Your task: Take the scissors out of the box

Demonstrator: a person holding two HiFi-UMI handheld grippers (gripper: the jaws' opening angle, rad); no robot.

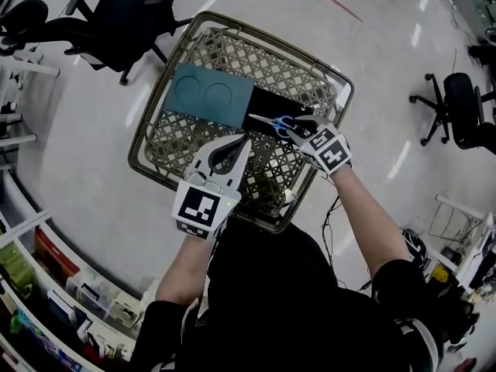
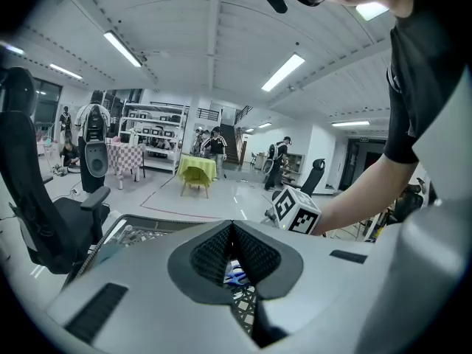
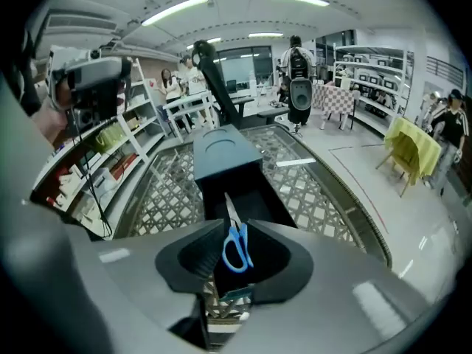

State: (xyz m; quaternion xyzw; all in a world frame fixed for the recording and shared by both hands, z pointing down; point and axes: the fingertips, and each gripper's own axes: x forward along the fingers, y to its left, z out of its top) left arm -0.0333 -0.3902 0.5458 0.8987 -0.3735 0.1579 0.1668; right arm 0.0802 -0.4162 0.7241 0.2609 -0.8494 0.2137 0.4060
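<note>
Lying in the open black box point(image 1: 298, 103), the scissors point(image 3: 236, 248) point their blades toward the teal lid point(image 1: 211, 95), which sits just beside the box on the wicker tray point(image 1: 263, 56). The right gripper point(image 3: 237, 228) leans down over the box with its jaws parted. The blue handles sit between the jaws, but the pads do not press on them, so nothing is gripped. In the head view the scissors' tips reach the line where the lid meets the box.

The left gripper point(image 2: 232, 227) is closed, its two tips meeting, and it holds nothing. It hangs over the near side of the tray, aimed at the box; whether it touches the box or lid I cannot tell.

The tray stands on a pale, shiny floor point(image 1: 387, 45), with a black office chair point(image 1: 132, 14) beyond it.
</note>
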